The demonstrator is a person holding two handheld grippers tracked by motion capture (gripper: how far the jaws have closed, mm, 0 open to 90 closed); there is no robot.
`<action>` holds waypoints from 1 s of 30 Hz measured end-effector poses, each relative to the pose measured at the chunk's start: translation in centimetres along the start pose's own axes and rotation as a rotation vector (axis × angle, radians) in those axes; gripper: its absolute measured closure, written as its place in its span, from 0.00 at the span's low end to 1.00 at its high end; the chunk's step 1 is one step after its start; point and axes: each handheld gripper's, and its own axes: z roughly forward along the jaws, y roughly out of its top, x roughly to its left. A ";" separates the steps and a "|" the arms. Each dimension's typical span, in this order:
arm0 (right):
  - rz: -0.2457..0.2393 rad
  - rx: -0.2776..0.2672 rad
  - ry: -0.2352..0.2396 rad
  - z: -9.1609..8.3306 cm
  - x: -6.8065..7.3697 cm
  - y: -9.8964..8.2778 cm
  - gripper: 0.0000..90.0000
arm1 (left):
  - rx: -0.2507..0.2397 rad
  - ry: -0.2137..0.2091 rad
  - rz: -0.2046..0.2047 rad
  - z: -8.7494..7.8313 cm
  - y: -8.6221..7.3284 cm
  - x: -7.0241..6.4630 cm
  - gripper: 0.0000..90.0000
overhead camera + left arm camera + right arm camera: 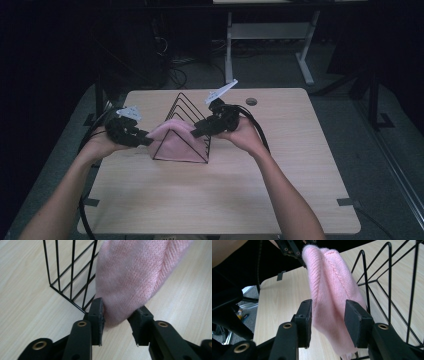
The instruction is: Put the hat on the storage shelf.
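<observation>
Plainly the pink knit cloth (172, 134) is soft and light; it will sag, stretch and slip off smooth pads, and its loose loops could snag on wire. It lies draped over the front of the black wire rack (186, 107), which stands on the wooden table (225, 195) and holds nothing else I can see between its wires. The left gripper (116, 321), at the rack's left end, has its jaws parted with the cloth's rounded end between them, one pad touching it and the other just clear of it. The right gripper (328, 322), at the rack's right side, also stands unclenched astride a fold. Bunched folds near each end look like the best places to pinch it.
</observation>
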 end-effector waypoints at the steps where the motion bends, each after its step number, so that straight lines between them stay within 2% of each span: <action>1: -0.003 -0.001 -0.010 -0.3 0.0 -0.1 0.60 | 0.000 0.002 0.003 0.0 0.0 -0.1 0.70; 6: 0.020 -0.006 -0.030 -1.4 -0.1 -0.8 0.56 | -0.002 0.003 0.013 -0.5 -0.1 -0.3 0.67; 7: 0.016 -0.006 -0.035 -1.5 -0.2 -0.9 0.54 | -0.010 0.003 0.005 -0.5 -0.2 -0.4 0.66; 8: 0.033 -0.004 -0.036 -1.7 -0.1 -1.0 0.54 | -0.008 0.001 0.010 -0.6 -0.3 -0.3 0.66; 10: 0.024 -0.006 -0.042 -2.0 -0.2 -1.2 0.53 | -0.008 0.001 0.003 -0.6 -0.5 -0.3 0.65; 17: 0.058 -0.004 -0.065 -3.1 -0.6 -1.7 0.46 | -0.012 -0.003 -0.030 -0.5 -1.2 -0.2 0.62; 30: 0.112 -0.013 -0.109 -5.7 -1.6 -4.0 0.43 | 0.002 -0.012 -0.024 -0.1 -1.3 -0.3 0.60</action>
